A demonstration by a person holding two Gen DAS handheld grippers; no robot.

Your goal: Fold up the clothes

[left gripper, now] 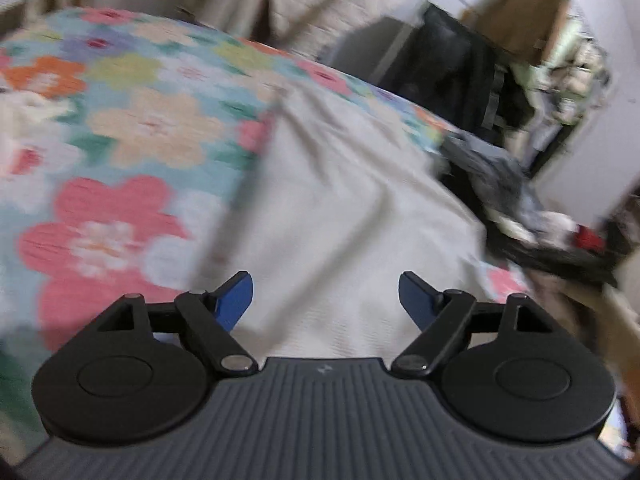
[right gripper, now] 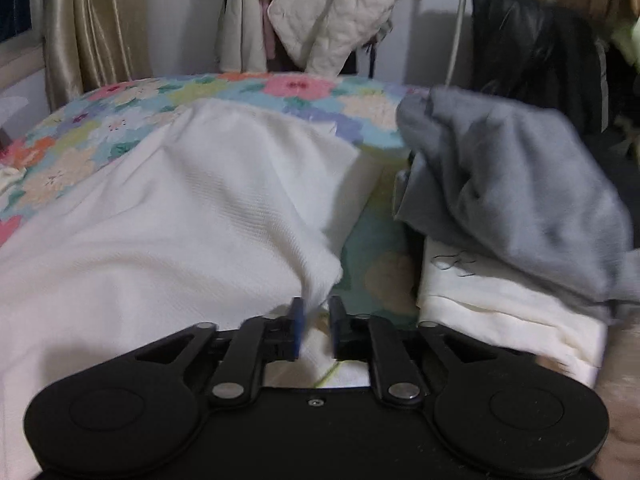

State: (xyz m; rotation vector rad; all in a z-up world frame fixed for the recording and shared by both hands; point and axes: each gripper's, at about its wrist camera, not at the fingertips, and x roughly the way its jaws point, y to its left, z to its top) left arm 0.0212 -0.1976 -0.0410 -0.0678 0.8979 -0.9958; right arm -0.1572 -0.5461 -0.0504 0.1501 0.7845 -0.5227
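A white knit garment (right gripper: 188,216) lies spread on a bed with a floral cover (right gripper: 120,120). My right gripper (right gripper: 318,312) is shut on a corner of the white garment, which hangs from its blue fingertips just above the bed. In the left wrist view the same white garment (left gripper: 344,216) lies wrinkled across the floral cover (left gripper: 120,128). My left gripper (left gripper: 326,294) is open and empty, hovering over the garment's near part. The view is blurred by motion.
A grey garment (right gripper: 516,184) lies crumpled on a folded cream cloth (right gripper: 500,304) at the right of the bed. A heap of dark clothes (left gripper: 504,196) lies at the bed's far right. A quilted white jacket (right gripper: 328,16) and gold curtains (right gripper: 84,28) hang behind.
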